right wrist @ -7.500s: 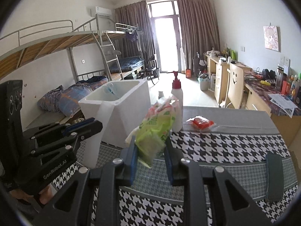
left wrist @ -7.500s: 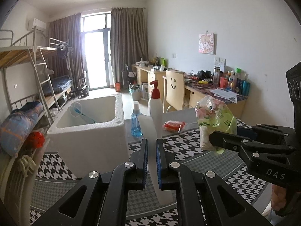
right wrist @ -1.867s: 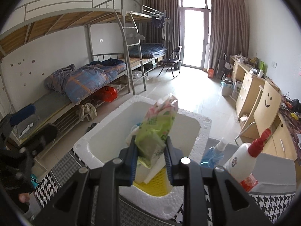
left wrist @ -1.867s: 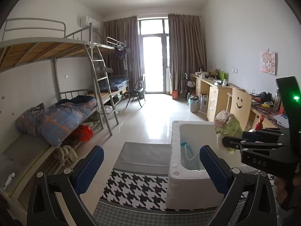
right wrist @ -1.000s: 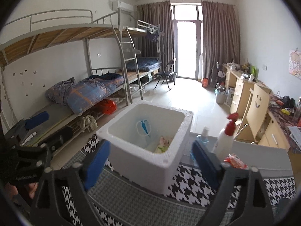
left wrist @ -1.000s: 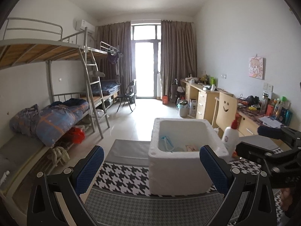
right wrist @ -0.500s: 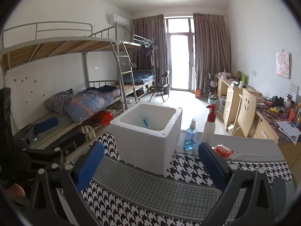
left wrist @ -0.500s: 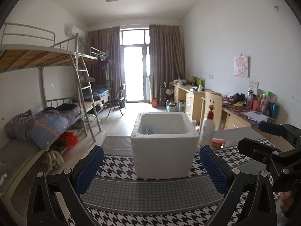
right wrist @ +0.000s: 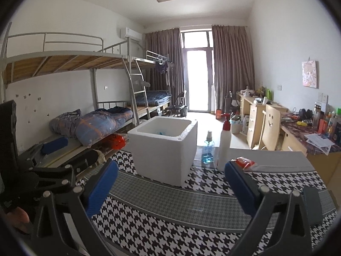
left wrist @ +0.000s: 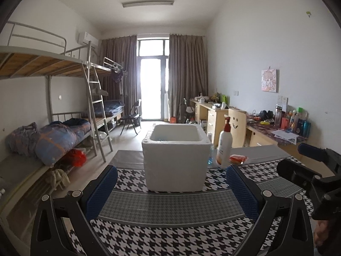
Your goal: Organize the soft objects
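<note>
A white foam box [left wrist: 174, 157] [right wrist: 164, 149] stands on the houndstooth-patterned table [left wrist: 170, 234] [right wrist: 191, 224]. Its contents are mostly hidden from here; only a bit of blue shows inside in the right wrist view. A small red and orange packet [left wrist: 237, 158] [right wrist: 245, 162] lies on the table to the right of the box. My left gripper [left wrist: 171, 189] is wide open and empty, back from the box. My right gripper [right wrist: 171, 187] is also wide open and empty, at a similar distance. Each gripper shows at the edge of the other's view.
A white pump bottle with a red top [left wrist: 224, 147] [right wrist: 224, 147] and a blue spray bottle [right wrist: 207, 149] stand right of the box. A dark flat object [right wrist: 312, 204] lies near the table's right edge. Bunk beds are left, desks and a chair right.
The right gripper let the green and pink bag go into the foam box and opened. Both open grippers have since drawn back and lowered, so the box looks smaller.
</note>
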`<state>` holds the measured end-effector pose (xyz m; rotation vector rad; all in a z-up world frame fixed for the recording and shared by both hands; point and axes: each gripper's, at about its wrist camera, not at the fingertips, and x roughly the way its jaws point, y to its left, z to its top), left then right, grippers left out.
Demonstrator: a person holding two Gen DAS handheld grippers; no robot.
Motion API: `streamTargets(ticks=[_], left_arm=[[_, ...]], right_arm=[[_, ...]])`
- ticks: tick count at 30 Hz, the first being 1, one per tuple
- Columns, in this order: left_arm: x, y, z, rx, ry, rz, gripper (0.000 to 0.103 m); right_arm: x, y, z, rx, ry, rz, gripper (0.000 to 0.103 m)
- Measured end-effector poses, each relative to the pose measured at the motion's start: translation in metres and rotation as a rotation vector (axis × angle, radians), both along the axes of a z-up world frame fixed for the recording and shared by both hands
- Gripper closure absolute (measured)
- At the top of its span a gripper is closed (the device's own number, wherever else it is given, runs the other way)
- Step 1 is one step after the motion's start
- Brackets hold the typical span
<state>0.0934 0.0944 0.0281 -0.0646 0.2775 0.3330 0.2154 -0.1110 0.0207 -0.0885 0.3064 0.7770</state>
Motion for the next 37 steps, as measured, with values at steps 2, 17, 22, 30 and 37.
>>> streamTargets(ticks=[2, 17, 22, 30, 37], left_arm=[[-0.004, -0.004, -0.004, 0.007, 0.000, -0.005, 0.001], [-0.024, -0.011, -0.025, 0.014, -0.032, 0.009, 0.001], [-0.024, -0.012, -0.027, 0.011, -0.031, 0.010, 0.001], [-0.027, -0.011, -0.031, 0.005, -0.021, 0.014, 0.001], [-0.029, -0.008, -0.031, 0.007, -0.022, 0.012, 0.001]], right_arm=[[-0.005, -0.004, -0.004, 0.009, -0.004, -0.018, 0.002], [-0.020, -0.033, -0.041, 0.049, 0.002, -0.097, 0.002], [-0.023, -0.036, -0.045, 0.045, 0.000, -0.100, 0.002], [-0.026, -0.040, -0.047, 0.047, 0.006, -0.101, 0.002], [-0.027, -0.040, -0.047, 0.046, 0.008, -0.099, 0.002]])
